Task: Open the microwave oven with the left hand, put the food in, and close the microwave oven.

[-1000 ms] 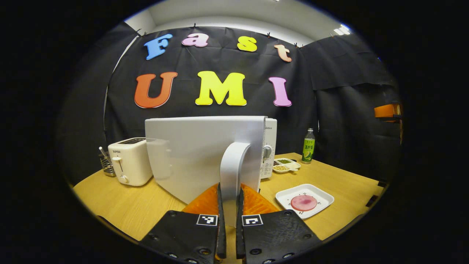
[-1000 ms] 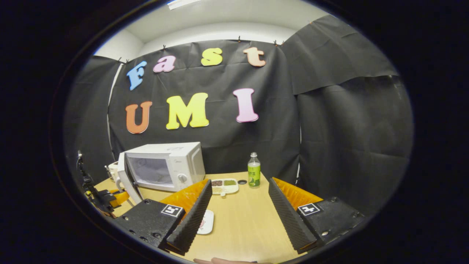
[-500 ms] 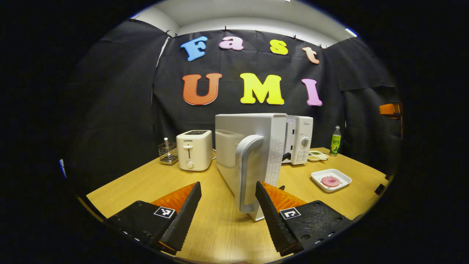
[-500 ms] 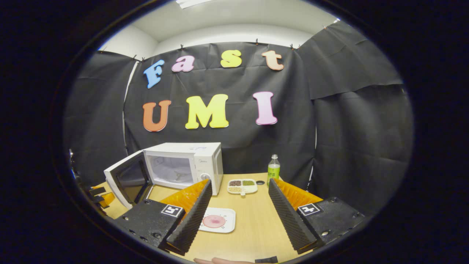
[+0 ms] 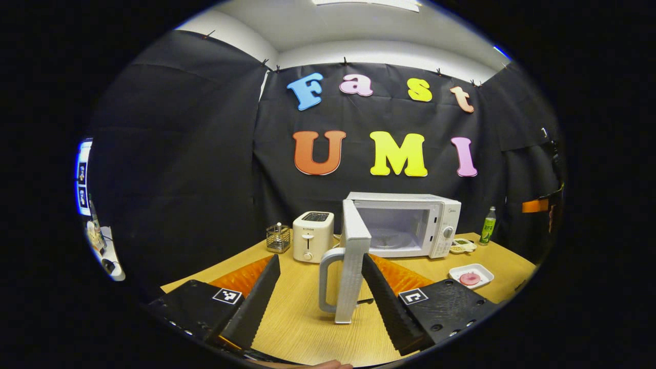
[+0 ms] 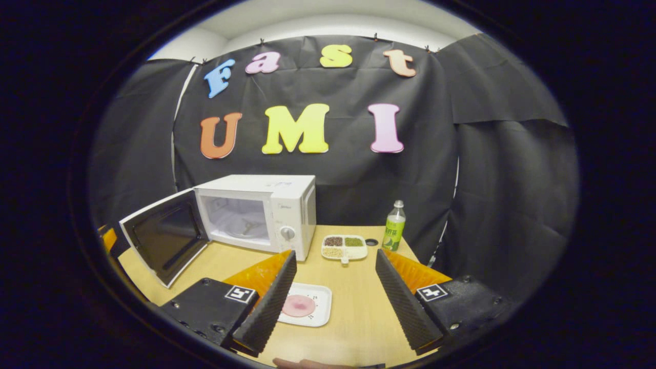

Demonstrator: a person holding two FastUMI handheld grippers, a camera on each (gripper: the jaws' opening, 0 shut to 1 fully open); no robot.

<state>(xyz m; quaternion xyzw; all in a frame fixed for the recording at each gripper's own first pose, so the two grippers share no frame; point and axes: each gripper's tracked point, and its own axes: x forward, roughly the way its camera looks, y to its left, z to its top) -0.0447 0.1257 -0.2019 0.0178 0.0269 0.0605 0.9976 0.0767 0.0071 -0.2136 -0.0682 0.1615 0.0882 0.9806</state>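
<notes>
The white microwave (image 5: 410, 223) (image 6: 266, 210) stands at the back of the wooden table with its door (image 5: 353, 266) (image 6: 164, 236) swung wide open and its cavity empty. In the left gripper view the door's handle (image 5: 328, 279) stands between the spread fingers of my left gripper (image 5: 320, 302), which is open and clear of it. The food, a pink round slice on a white square plate (image 5: 470, 274) (image 6: 303, 304), lies in front of the microwave. My right gripper (image 6: 333, 302) hovers open just above and behind that plate.
A white toaster (image 5: 312, 236) and a wire holder (image 5: 278, 238) sit left of the microwave. A divided dish of beans (image 6: 344, 246) and a green bottle (image 6: 393, 233) stand to its right. A dark cap (image 6: 371, 242) lies by the bottle.
My left gripper let go of the door handle, opened and drew back as the door swung wide. My right gripper moved in towards the plate.
</notes>
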